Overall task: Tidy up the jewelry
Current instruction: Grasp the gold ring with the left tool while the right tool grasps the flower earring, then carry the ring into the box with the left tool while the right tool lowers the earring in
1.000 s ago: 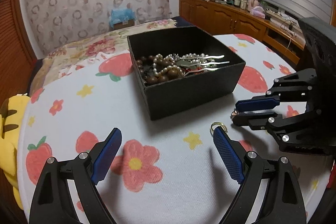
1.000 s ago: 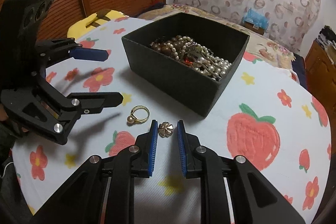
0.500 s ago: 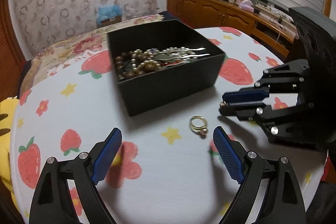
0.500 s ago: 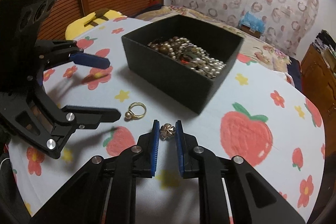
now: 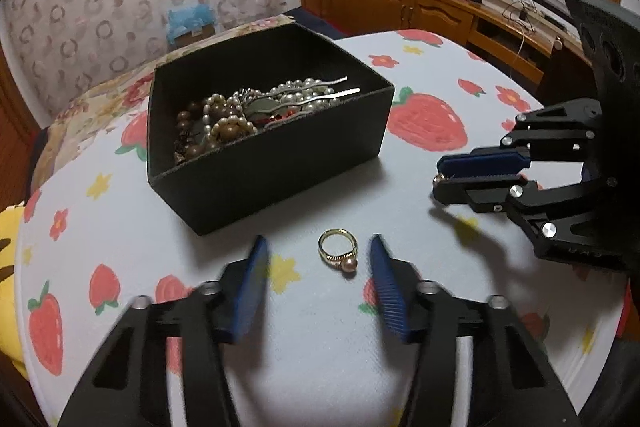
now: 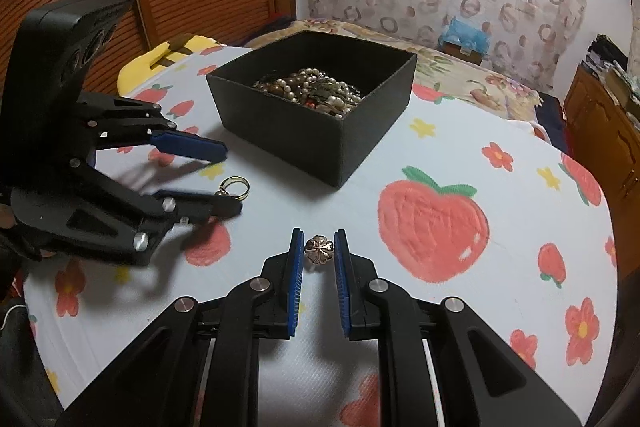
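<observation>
You are at the pick-up step for the last loose pieces, one for each hand. Your left gripper [image 5: 316, 259] has just been closing and now straddles the gold ring with a small pinkish pearl [image 5: 338, 253], which lies flat on the white tablecloth printed with strawberries and flowers [image 5: 424, 125], just in front of the black rectangular cardboard box [image 5: 280, 167]. The blue pads [image 5: 382, 279] stand clear of the band on both sides, so nothing is gripped yet. Your right gripper [image 6: 318, 251] is nearly closed around the small rose-gold four-leaf clover charm [image 6: 319, 249]; the pads look to be pinching it, and from the left wrist view the charm peeks out at the fingertips. The box already holds a tangle of pearl strands, brown beads and silver hairpins [image 5: 256, 107]. Next, I judge, you should finish closing the left jaws on the ring's band, keeping the tips low since it lies flat and may skid. Then lift both pieces over the near wall and drop them in.
</observation>
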